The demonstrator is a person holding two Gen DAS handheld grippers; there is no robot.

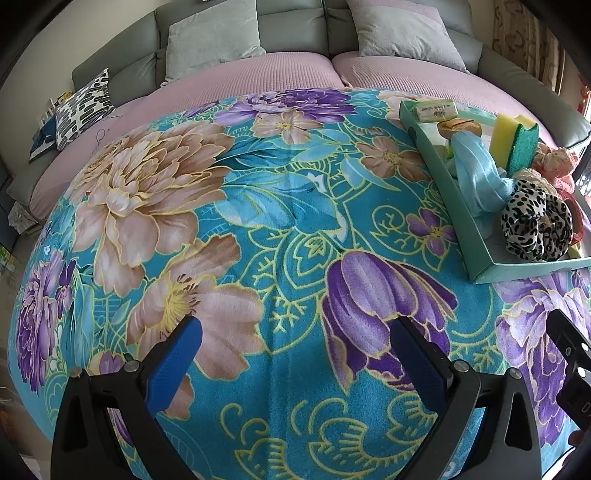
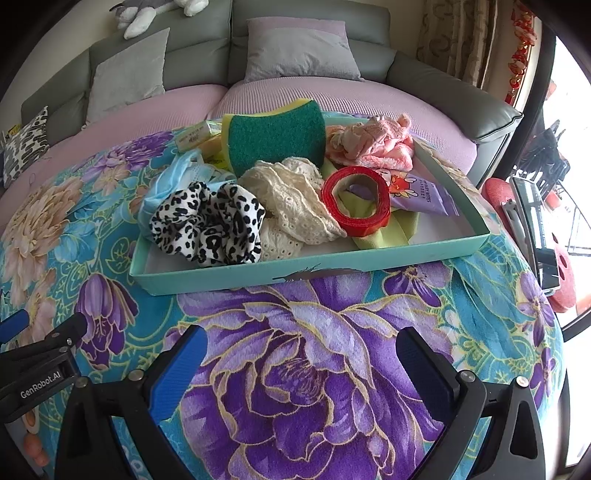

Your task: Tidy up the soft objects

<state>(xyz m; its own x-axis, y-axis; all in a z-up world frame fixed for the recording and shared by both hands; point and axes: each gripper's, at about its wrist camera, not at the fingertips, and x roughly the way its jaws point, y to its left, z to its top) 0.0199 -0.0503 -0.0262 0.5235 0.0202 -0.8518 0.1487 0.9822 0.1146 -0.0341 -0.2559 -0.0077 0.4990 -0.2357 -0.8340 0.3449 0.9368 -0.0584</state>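
A teal tray (image 2: 258,275) (image 1: 476,236) rests on the floral blanket (image 1: 258,229). It holds a leopard-print scrunchie (image 2: 207,225) (image 1: 535,225), a cream lace cloth (image 2: 295,199), a red ribbon roll (image 2: 356,199), a green and yellow sponge (image 2: 273,138) (image 1: 517,142), a pink fluffy cloth (image 2: 373,146), a light blue face mask (image 2: 166,181) (image 1: 476,170) and a purple packet (image 2: 424,195). My right gripper (image 2: 301,354) is open above the blanket, in front of the tray. To the tray's left, my left gripper (image 1: 295,339) is open and holds nothing.
A grey sofa (image 1: 288,29) with pink seat covers and grey cushions (image 2: 299,51) lies behind the blanket. A patterned pillow (image 1: 85,107) sits at far left. A plush toy (image 2: 147,11) lies on the sofa back. Red objects (image 2: 561,266) stand off the blanket's right edge.
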